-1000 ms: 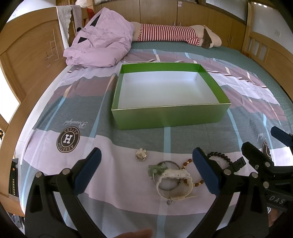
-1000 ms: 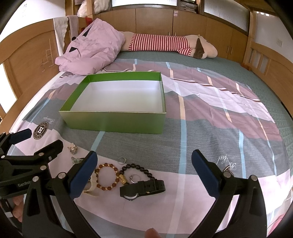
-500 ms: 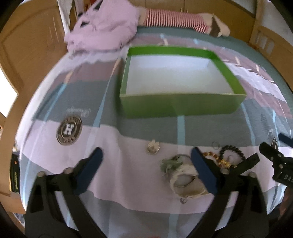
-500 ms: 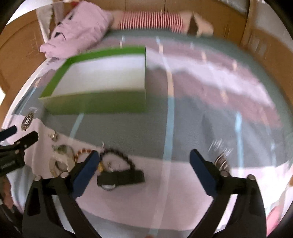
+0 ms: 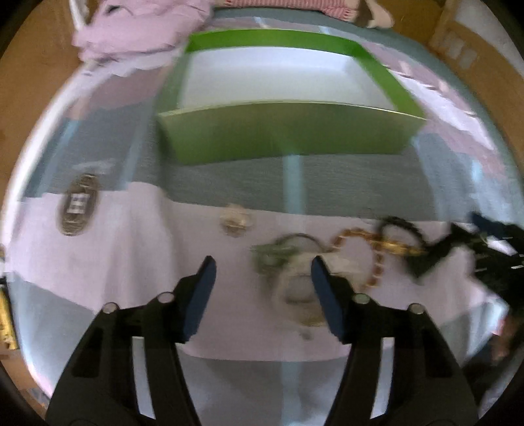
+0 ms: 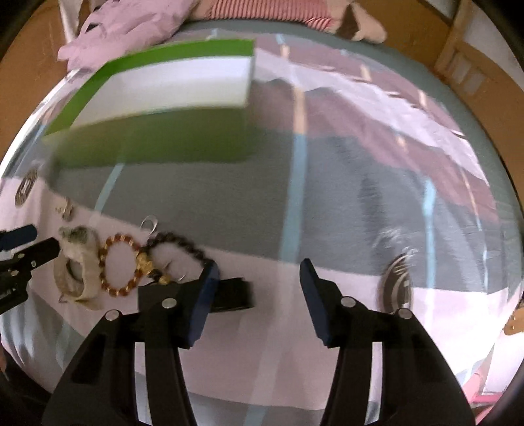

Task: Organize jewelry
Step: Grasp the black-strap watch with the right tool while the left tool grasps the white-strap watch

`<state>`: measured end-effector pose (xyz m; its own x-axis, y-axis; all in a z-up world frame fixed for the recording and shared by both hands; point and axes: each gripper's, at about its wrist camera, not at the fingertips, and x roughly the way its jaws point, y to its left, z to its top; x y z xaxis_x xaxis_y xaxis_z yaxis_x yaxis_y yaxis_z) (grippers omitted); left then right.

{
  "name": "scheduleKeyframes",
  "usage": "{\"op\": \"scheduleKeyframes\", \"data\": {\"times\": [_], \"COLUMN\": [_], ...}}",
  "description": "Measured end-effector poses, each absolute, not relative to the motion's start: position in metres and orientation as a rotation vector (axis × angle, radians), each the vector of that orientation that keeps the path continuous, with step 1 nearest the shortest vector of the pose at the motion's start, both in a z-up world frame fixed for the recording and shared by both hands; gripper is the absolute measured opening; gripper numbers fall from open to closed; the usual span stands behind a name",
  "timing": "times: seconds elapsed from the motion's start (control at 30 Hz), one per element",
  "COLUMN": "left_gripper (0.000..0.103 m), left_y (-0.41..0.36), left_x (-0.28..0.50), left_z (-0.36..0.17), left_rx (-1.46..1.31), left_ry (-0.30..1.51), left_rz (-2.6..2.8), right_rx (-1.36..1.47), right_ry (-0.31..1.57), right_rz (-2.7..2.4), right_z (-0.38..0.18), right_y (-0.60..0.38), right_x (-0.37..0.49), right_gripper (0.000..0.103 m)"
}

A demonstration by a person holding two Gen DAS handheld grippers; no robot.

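A patchwork bedsheet (image 6: 344, 183) in pink, grey and light blue is spread across the bed, with round logo badges (image 5: 78, 204) printed on it. A crumpled pink blanket (image 5: 137, 36) is heaped at the far end, beside a striped plush (image 6: 271, 11). Wooden panelling (image 6: 484, 75) is seen around.

Bare bedspread (image 6: 327, 196) lies open to the right of the green box (image 6: 157, 137) and between it and the jewellery cluster (image 6: 124, 262), while the black watch (image 6: 229, 293) sits just beside the right gripper (image 6: 258, 278), near its left jaw.
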<state>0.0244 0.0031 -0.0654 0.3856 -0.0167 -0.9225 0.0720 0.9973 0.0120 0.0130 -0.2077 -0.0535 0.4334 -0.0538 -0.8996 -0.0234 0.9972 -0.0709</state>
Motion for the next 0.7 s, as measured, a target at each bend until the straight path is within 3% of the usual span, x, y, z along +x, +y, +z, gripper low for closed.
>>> {"op": "scheduleKeyframes", "data": {"times": [0.3, 0.53, 0.6, 0.7], "left_gripper": [0.057, 0.055, 0.026, 0.007], "left_y": [0.009, -0.009, -0.008, -0.001], "left_x": [0.022, 0.027, 0.031, 0.038], "left_z": [-0.046, -0.085, -0.094, -0.096], "left_rx": [0.024, 0.088, 0.074, 0.008], "left_ry": [1.23, 1.319, 1.326, 1.323], "left_rz": [-0.263, -0.24, -0.213, -0.213], "right_rx": [-0.141, -0.151, -0.101, -0.054], "right_ry": [1.233, 1.204, 1.205, 1.157], "right_rz": [0.184, 0.2, 0.245, 0.236], "right_z": [-0.057, -0.067, -0.068, -0.057], "right_y": [-0.199, -0.186, -0.187, -0.193], "right_x": [0.007, 0.006, 0.009, 0.014], "right_gripper": [0.054, 0.053, 0.032, 0.025]}}
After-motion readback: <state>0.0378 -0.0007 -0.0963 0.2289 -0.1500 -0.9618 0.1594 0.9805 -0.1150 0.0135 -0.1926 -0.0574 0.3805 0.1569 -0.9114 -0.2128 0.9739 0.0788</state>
